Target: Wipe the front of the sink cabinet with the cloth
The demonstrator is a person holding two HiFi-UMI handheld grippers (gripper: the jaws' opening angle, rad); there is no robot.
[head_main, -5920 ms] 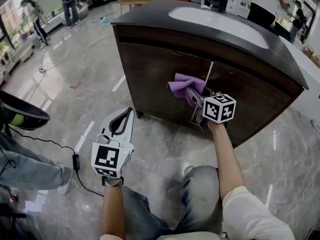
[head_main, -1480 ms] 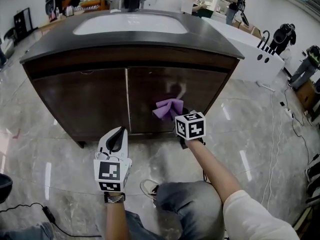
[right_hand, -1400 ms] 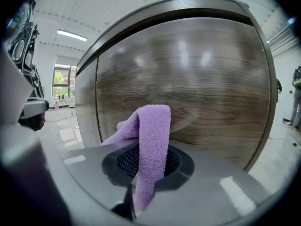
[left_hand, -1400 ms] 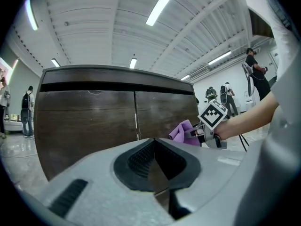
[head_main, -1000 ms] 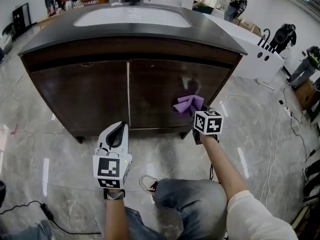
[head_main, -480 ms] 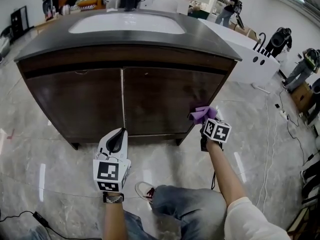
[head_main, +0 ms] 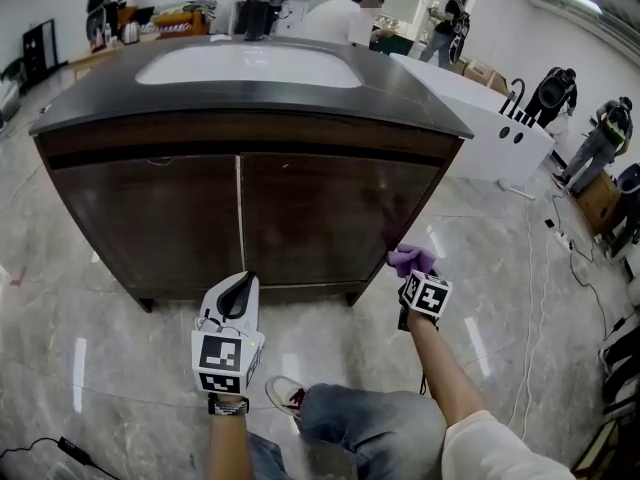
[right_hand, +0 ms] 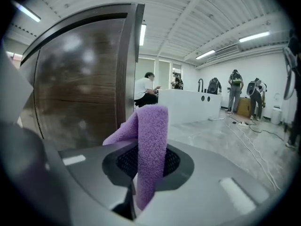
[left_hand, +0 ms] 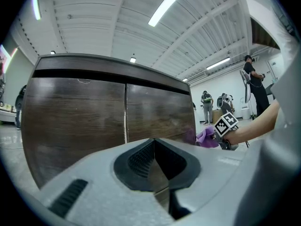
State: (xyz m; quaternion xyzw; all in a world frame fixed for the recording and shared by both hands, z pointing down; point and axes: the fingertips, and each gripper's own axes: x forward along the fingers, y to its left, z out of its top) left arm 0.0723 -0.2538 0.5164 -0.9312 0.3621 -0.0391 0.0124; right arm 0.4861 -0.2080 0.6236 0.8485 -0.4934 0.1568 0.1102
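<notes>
The dark wood sink cabinet (head_main: 250,208) with two doors and a black top stands in front of me; it fills the left gripper view (left_hand: 108,112) and the left of the right gripper view (right_hand: 80,93). My right gripper (head_main: 415,273) is shut on the purple cloth (head_main: 410,259), which sits at the cabinet's lower right front corner. In the right gripper view the cloth (right_hand: 148,145) sticks up from the jaws beside the cabinet's edge. My left gripper (head_main: 235,293) is shut and holds nothing, low before the doors' bottom edge.
A white basin (head_main: 250,65) is set in the cabinet top. A long white counter (head_main: 480,128) runs at the right, with cables (head_main: 545,268) on the marble floor. Several people stand at the back and far right. My shoe (head_main: 285,395) is near the cabinet.
My right gripper has carried the cloth rightward and down across the right door to the cabinet's right corner. The left gripper has stayed about where it was.
</notes>
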